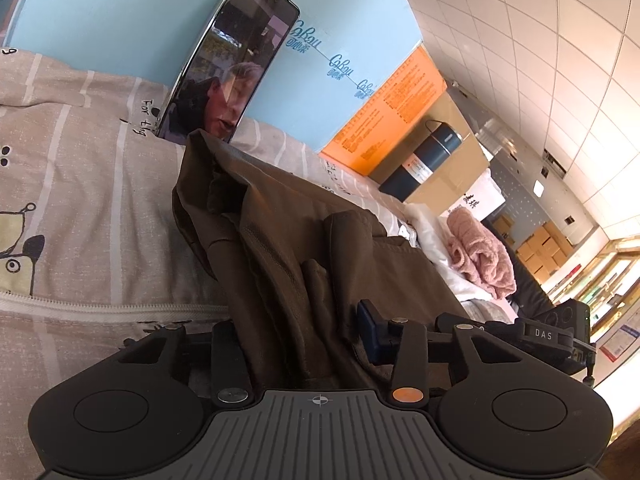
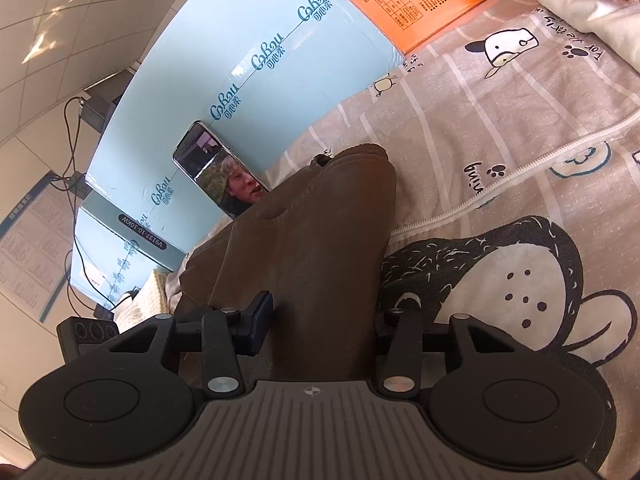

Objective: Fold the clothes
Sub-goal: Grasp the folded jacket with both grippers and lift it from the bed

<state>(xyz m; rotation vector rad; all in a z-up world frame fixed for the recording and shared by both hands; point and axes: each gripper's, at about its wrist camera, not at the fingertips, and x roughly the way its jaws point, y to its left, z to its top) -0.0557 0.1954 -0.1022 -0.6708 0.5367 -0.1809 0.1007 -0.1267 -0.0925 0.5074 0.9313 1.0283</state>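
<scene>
A dark brown garment (image 1: 280,248) lies bunched on a pink-grey cartoon-print bedsheet (image 1: 80,200). In the left wrist view it runs between the fingers of my left gripper (image 1: 298,340), whose jaws stand wide apart; the blue pad of the right finger (image 1: 370,332) shows beside the cloth, the left finger is hidden by it. In the right wrist view the same brown garment (image 2: 316,248) lies between the fingers of my right gripper (image 2: 320,332), also wide apart, with the left finger's pad (image 2: 256,328) at the cloth's edge. Whether either pad touches the cloth I cannot tell.
A phone (image 1: 236,56) playing a video leans against a light blue box (image 1: 120,20), with an orange box (image 1: 384,120) beside it. A dark flask (image 1: 424,156), a pink knit (image 1: 480,252) and white cloth (image 1: 432,240) lie to the right. Cables (image 2: 76,152) hang at the left wall.
</scene>
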